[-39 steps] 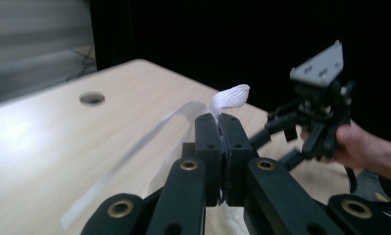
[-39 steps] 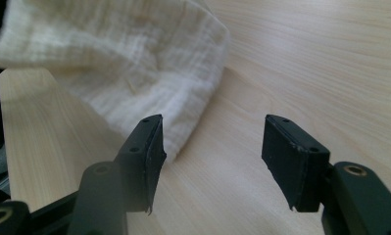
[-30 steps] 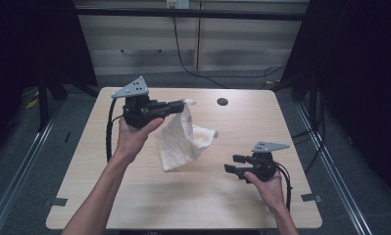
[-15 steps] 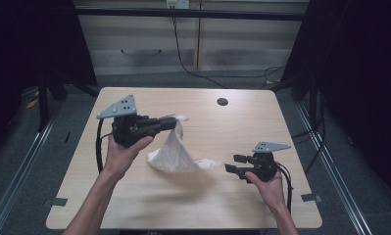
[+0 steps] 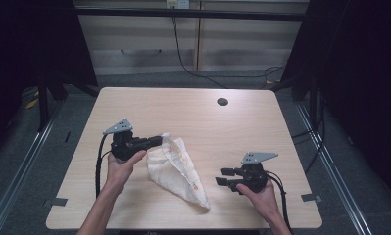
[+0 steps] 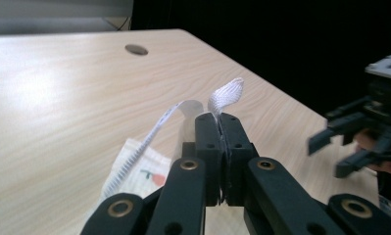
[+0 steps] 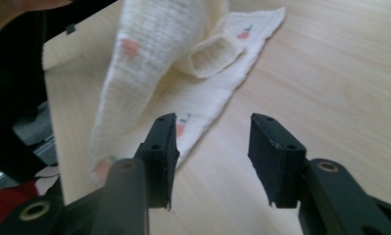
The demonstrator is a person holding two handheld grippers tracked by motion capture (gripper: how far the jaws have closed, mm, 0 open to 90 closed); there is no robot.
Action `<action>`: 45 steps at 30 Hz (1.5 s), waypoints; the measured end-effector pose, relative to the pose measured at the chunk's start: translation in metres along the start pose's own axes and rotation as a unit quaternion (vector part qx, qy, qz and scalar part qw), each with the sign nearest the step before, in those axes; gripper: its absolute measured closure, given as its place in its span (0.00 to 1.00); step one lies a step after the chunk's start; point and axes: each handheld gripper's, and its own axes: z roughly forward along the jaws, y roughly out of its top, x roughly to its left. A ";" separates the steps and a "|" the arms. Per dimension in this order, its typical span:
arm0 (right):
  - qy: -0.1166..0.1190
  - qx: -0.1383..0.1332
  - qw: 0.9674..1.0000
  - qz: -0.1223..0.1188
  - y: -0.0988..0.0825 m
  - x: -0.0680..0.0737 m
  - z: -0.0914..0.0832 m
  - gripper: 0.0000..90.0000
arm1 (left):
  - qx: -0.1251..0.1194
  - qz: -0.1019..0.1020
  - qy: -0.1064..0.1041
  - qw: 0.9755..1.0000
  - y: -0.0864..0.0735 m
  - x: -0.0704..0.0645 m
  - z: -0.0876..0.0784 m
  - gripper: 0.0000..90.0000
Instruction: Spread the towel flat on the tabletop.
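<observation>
A white cloth with small red prints lies crumpled on the wooden table, running from the left gripper toward the front. My left gripper is shut on the cloth's upper edge, low over the table; in the left gripper view its jaws pinch a white hem tape. My right gripper stands just right of the cloth's lower end, and its jaws have just been closing. In the right gripper view they are still apart over bare wood, with the cloth ahead and beside the left jaw.
A small round hole sits near the table's far edge. Dark floor and metal rails surround the table, and a cable runs along the floor behind it. The right gripper appears at the right of the left gripper view.
My left gripper came down toward the table with the cloth, which went from hanging to lying on the wood. The right gripper's jaws narrowed and it shifted slightly toward the cloth.
</observation>
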 end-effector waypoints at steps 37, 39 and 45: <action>0.055 0.034 0.997 -0.050 -0.025 0.039 0.029 0.99 | -0.013 -0.044 0.008 0.999 -0.021 0.017 0.000 0.98; 0.046 0.025 0.998 -0.039 -0.021 0.034 0.022 0.99 | -0.017 -0.042 0.006 0.999 -0.019 0.016 -0.003 0.98; 0.018 -0.020 0.999 -0.031 -0.003 0.022 -0.004 1.00 | -0.030 -0.038 0.004 0.999 -0.010 0.013 -0.012 0.98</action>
